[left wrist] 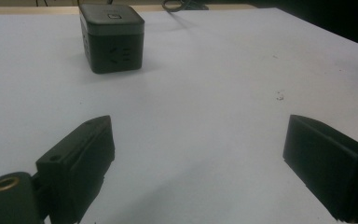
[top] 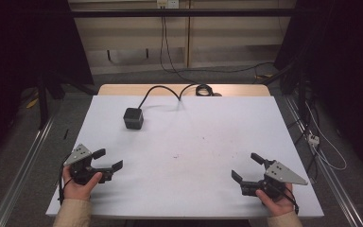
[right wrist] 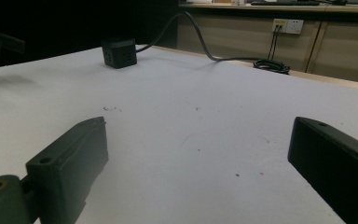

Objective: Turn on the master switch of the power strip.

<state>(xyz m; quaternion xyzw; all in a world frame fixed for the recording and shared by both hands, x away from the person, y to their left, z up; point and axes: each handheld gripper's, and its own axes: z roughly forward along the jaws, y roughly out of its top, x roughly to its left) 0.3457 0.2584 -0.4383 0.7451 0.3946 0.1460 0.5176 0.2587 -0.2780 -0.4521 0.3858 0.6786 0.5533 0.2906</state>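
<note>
A black cube-shaped power socket [top: 133,117] sits on the white table sheet [top: 198,142] at the back left, its black cable [top: 163,91] running to a coil at the table's far edge. The same socket cube [left wrist: 111,37] stands ahead in the left gripper view, and farther off as a small socket cube [right wrist: 119,52] in the right gripper view. My left gripper [top: 108,160] rests open near the front left edge, held by a hand. My right gripper [top: 246,166] is open at the front right, nothing between its jaws.
The cable coil [top: 203,89] lies on the bare wooden strip at the table's far edge. Metal rails [top: 23,161] run along both sides of the table. A white plug strip [top: 313,139] lies on the floor at the right.
</note>
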